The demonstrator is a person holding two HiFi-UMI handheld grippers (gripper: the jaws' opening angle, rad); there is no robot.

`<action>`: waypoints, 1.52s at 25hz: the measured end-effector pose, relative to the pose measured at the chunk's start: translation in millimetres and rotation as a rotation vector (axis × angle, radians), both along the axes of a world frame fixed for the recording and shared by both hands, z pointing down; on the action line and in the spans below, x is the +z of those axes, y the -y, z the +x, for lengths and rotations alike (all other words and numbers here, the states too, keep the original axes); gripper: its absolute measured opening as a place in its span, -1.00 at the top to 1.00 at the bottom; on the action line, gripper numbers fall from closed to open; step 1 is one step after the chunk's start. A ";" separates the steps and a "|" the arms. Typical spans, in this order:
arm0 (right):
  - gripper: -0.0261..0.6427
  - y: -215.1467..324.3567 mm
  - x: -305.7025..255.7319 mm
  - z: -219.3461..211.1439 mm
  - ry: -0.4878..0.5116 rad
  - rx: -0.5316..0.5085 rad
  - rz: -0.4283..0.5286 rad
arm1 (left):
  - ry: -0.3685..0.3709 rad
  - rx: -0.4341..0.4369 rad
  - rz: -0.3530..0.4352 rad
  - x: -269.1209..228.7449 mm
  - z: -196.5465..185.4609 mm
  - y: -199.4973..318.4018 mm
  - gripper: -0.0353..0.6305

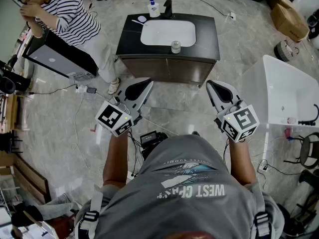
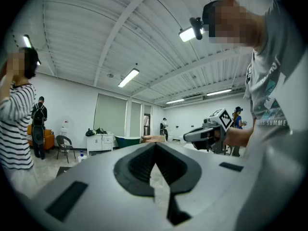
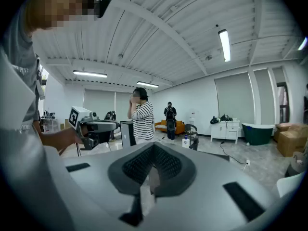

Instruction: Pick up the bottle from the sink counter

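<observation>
The bottle [image 1: 154, 8], white with a blue cap, stands at the back of the dark sink counter [image 1: 207, 31], just left of the black faucet [image 1: 168, 7]. Both grippers hang in front of the counter, short of its front edge, well apart from the bottle. My left gripper [image 1: 148, 82] is shut and holds nothing. My right gripper [image 1: 211, 85] is shut and empty too. The left gripper view shows its jaws [image 2: 155, 145] closed, with the bottle [image 2: 81, 155] small and far at the left. In the right gripper view the jaws [image 3: 154, 146] are closed and the bottle [image 3: 185, 141] stands beyond them.
A clear glass [image 1: 175, 46] stands on the counter's front edge by the white basin [image 1: 168, 33]. A person in a striped shirt [image 1: 70, 14] stands at the left beside a dark panel [image 1: 60, 58]. A white bathtub [image 1: 289, 98] is at the right. Cables lie on the floor.
</observation>
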State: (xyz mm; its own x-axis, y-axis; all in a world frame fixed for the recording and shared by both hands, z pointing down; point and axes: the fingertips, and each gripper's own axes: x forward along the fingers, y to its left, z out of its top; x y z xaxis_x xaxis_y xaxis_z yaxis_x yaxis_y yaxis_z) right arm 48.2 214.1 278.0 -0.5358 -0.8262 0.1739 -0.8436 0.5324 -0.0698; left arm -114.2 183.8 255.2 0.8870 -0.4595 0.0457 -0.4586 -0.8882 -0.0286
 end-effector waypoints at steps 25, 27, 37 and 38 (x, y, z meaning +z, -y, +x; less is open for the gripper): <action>0.92 31.9 4.8 -31.7 0.038 0.055 -0.040 | -0.021 0.059 -0.044 15.3 -31.1 34.8 0.89; 0.92 34.1 6.6 -36.1 0.039 0.065 -0.047 | -0.026 0.064 -0.048 18.0 -35.7 36.9 0.89; 0.92 66.3 20.9 -39.9 0.046 0.043 -0.082 | -0.021 0.042 -0.081 34.5 -37.7 59.0 0.89; 0.92 72.4 23.2 -39.3 0.050 0.032 -0.085 | -0.018 0.031 -0.087 36.8 -36.9 63.4 0.89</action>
State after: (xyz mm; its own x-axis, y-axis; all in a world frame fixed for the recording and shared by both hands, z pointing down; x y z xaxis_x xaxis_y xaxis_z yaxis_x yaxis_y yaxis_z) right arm 8.8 141.7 301.1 -0.5189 -0.8266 0.2181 -0.8546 0.4953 -0.1562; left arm -151.1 120.4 292.0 0.9017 -0.4269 0.0684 -0.4307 -0.9007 0.0568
